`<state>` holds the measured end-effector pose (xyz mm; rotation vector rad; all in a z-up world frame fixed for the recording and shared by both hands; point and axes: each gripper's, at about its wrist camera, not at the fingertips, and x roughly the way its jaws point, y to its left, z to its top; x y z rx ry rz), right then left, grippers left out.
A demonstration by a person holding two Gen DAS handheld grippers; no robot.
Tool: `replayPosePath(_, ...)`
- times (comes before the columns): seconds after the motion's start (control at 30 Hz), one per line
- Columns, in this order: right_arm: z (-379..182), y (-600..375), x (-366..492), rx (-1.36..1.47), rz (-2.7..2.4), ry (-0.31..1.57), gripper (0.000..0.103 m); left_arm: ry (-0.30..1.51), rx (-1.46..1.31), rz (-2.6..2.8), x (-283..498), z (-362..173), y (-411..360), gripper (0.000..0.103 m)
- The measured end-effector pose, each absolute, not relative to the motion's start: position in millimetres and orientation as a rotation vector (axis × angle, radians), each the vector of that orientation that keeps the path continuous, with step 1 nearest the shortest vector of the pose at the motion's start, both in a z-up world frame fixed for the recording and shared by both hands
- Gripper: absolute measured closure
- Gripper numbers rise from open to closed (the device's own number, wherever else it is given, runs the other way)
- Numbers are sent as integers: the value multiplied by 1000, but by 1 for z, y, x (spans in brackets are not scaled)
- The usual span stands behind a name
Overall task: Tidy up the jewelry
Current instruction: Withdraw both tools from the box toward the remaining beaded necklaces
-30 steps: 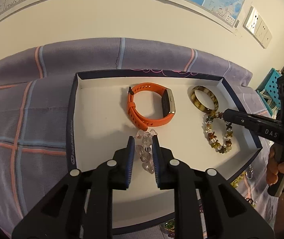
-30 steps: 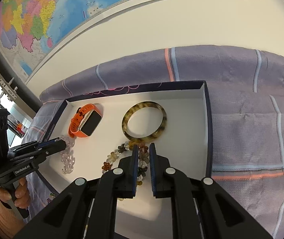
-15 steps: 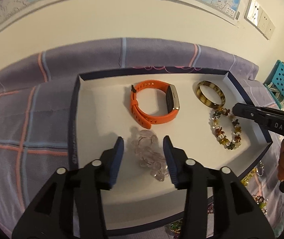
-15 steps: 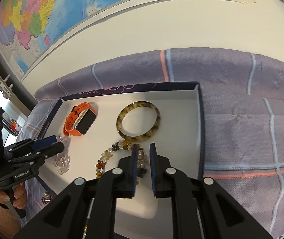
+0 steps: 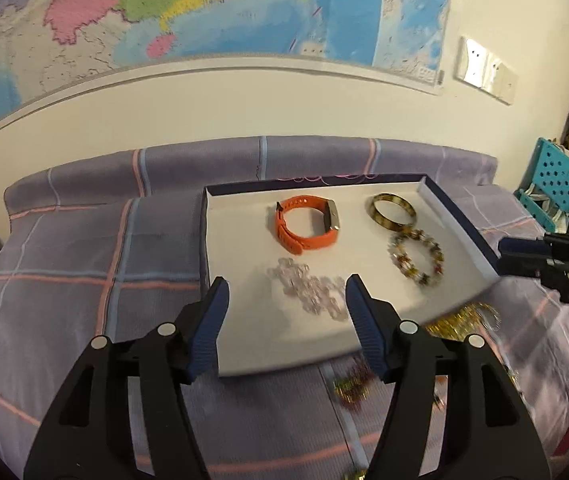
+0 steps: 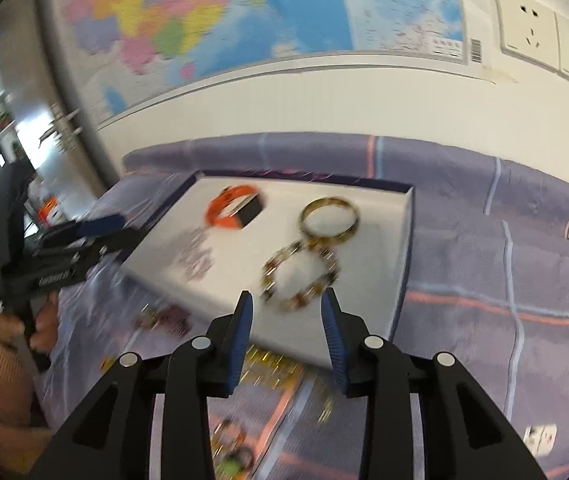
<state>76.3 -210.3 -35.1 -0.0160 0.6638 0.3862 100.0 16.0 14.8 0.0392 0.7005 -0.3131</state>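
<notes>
A white tray (image 5: 244, 332) with dark blue walls lies on a plaid cloth. In it rest an orange smartwatch (image 5: 306, 226), a tortoiseshell bangle (image 5: 393, 209), an amber bead bracelet (image 5: 416, 256) and a clear crystal bracelet (image 5: 310, 289). My left gripper (image 5: 286, 294) hangs above the tray's near edge, its jaws opening, nothing between them; the crystal bracelet lies beyond. My right gripper (image 6: 286, 300) is also opening and empty, with the amber bracelet (image 6: 300, 276) lying just past its tips. Bangle (image 6: 330, 216) and watch (image 6: 234, 208) sit farther back.
Gold chains (image 5: 460, 318) and small trinkets (image 5: 350, 386) lie loose on the cloth in front of the tray. A wall with a map rises behind. A turquoise perforated rack (image 5: 550, 180) stands at the right. A hand (image 6: 16, 328) holds the left gripper's handle.
Both grippers have let go of their bracelets, spread their jaws and pulled back and upward from the tray. The crystal and amber bracelets now lie loose in the tray.
</notes>
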Motion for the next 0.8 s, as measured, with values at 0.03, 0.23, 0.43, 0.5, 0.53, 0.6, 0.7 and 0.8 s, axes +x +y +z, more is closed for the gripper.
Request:
replayPosePath(0.03,-37,-208,69,-30,393,668,70,700,37,-324,94,14,16,43)
replayPosePath(0.23,-59,-201,31,-94,432,735,70,727,58,-363,57,-1,15,42)
replayPosePath(0.43,-85,-200,8,-103,399,793,70,766,56,-395,28,-19,10,42)
replayPosePath(0.5,-91,-199,4,-95,378,806,66,775,56,-398,22,-24,8,42)
replayPosePath(0.53,-94,-198,1,-89,381,807,65,781,53,-398,20,-26,7,42)
replayPosePath(0.6,-98,-193,-3,-102,368,812,62,791,46,-400,16,-30,5,42)
replayPosePath(0.7,-103,-182,-7,-151,328,784,61,799,43,-399,13,-33,3,42)
replayPosePath(0.8,-104,-178,-9,-190,298,771,69,807,40,-396,10,-36,2,42)
